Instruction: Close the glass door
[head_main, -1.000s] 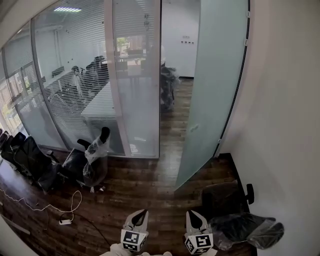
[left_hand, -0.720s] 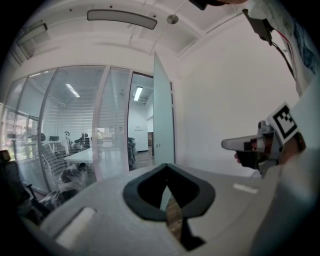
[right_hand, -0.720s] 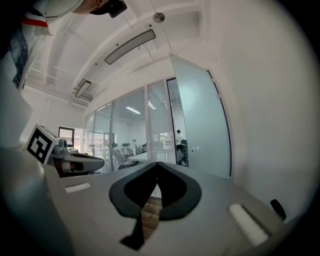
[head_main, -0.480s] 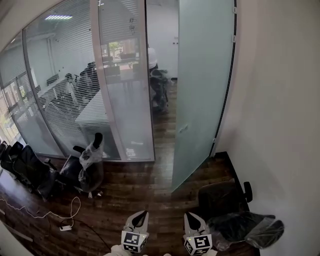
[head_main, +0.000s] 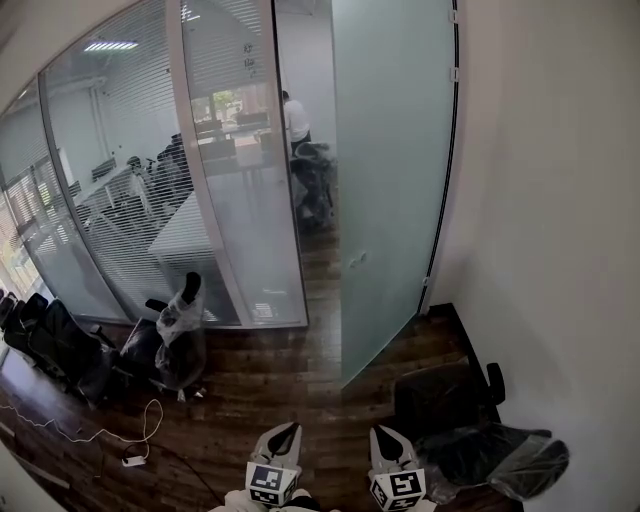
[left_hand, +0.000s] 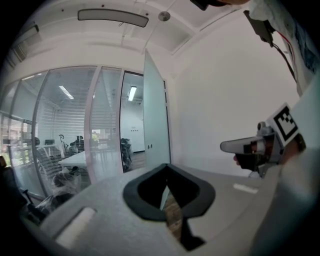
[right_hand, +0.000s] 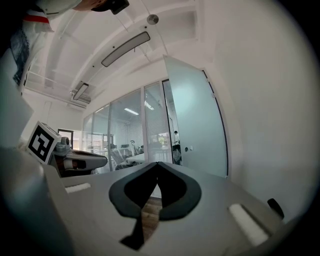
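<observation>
The frosted glass door (head_main: 385, 170) is seen standing open at twelve o'clock, hinged beside the white wall (head_main: 540, 200). The left gripper (head_main: 284, 432) and right gripper (head_main: 384, 436) are held at six o'clock, well apart from it, each with jaws pressed together on nothing

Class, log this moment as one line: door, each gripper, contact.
glass door: open | left gripper: shut, empty | right gripper: shut, empty | door contact: none

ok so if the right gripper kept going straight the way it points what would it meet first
Probably the open frosted glass door, near its free edge, with nothing nearer to the right gripper. Depth is unclear; it might pass into the doorway instead.
</observation>
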